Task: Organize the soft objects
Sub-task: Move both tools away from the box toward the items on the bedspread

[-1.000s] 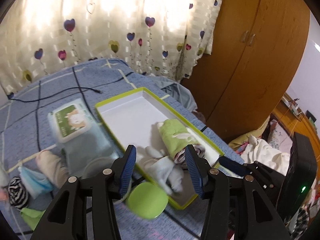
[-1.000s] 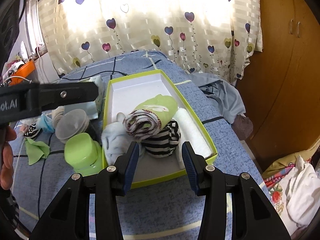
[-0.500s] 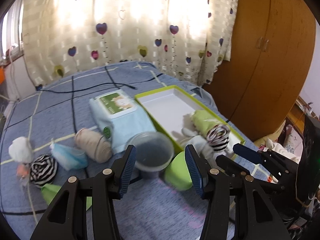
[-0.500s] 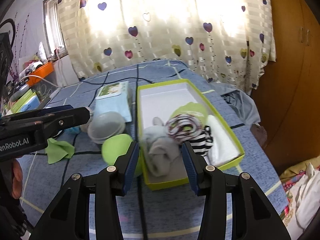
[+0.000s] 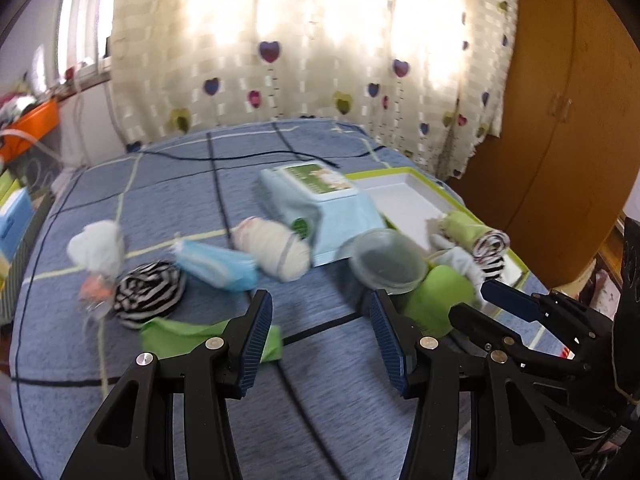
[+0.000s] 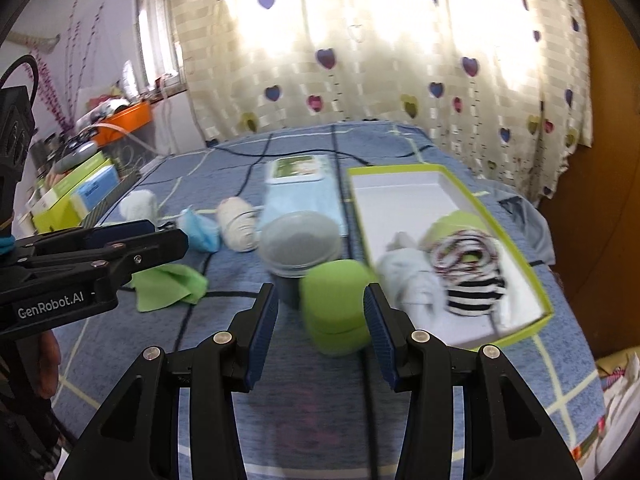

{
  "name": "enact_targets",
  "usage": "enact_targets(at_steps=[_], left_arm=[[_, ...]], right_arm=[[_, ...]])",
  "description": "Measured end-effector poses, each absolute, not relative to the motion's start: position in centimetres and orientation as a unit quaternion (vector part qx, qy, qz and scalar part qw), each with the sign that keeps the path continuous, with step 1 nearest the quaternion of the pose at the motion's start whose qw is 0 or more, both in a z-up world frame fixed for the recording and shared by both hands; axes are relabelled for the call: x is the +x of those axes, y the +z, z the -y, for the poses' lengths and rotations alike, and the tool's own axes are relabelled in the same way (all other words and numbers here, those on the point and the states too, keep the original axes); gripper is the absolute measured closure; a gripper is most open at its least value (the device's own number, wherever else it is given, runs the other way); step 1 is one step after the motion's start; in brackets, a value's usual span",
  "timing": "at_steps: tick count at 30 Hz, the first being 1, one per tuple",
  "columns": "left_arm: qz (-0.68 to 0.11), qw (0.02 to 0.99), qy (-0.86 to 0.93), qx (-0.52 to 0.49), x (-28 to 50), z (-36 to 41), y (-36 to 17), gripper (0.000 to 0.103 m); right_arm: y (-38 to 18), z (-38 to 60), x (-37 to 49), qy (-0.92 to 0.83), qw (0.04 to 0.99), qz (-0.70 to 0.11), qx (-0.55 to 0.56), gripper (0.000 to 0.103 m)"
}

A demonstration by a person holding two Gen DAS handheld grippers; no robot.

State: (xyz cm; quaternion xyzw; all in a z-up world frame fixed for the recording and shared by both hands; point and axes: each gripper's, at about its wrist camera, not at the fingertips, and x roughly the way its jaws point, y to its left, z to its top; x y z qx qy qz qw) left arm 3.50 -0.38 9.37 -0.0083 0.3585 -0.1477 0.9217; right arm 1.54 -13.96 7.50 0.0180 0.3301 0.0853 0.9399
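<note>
A green-rimmed white box (image 6: pixel 404 196) on the blue bed holds several rolled socks, among them a striped roll (image 6: pixel 474 300) and a green roll (image 6: pixel 456 224). Loose on the bed to its left lie a black-and-white striped roll (image 5: pixel 148 292), a blue roll (image 5: pixel 216 266), a cream roll (image 5: pixel 276 246), a white roll (image 5: pixel 96 248) and a green cloth (image 5: pixel 188 336). My left gripper (image 5: pixel 320 340) is open and empty above the bed near the green cloth. My right gripper (image 6: pixel 320 332) is open and empty, just short of a green round container (image 6: pixel 336 308).
A wet-wipes pack (image 5: pixel 320 200) and a clear plastic cup (image 5: pixel 386 260) lie between the loose rolls and the box. A black cable (image 5: pixel 256 156) crosses the bed's far side. A wooden wardrobe (image 5: pixel 560 120) stands on the right. Boxes (image 6: pixel 72 196) sit beside the bed's left.
Both grippers have swung left, away from the box and toward the loose rolls on the bed. Both stay open and empty.
</note>
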Motion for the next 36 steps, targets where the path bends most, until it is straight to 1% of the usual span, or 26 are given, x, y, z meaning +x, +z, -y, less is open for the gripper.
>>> enact_targets(at_steps=[14, 25, 36], left_arm=[[-0.376, 0.921, -0.081, -0.064, 3.0, -7.9, 7.3, 0.053], [-0.388, 0.915, -0.059, -0.089, 2.9, -11.3, 5.9, 0.053], [-0.395, 0.911, -0.036, -0.111, 3.2, -14.0, 5.3, 0.053]], right_arm=[[6.4, 7.2, 3.5, 0.172, 0.923, -0.345, -0.020, 0.057], [4.8, 1.7, 6.0, 0.268, 0.885, -0.379, -0.036, 0.057], [2.6, -1.5, 7.9, 0.298, 0.858, -0.415, -0.045, 0.057]])
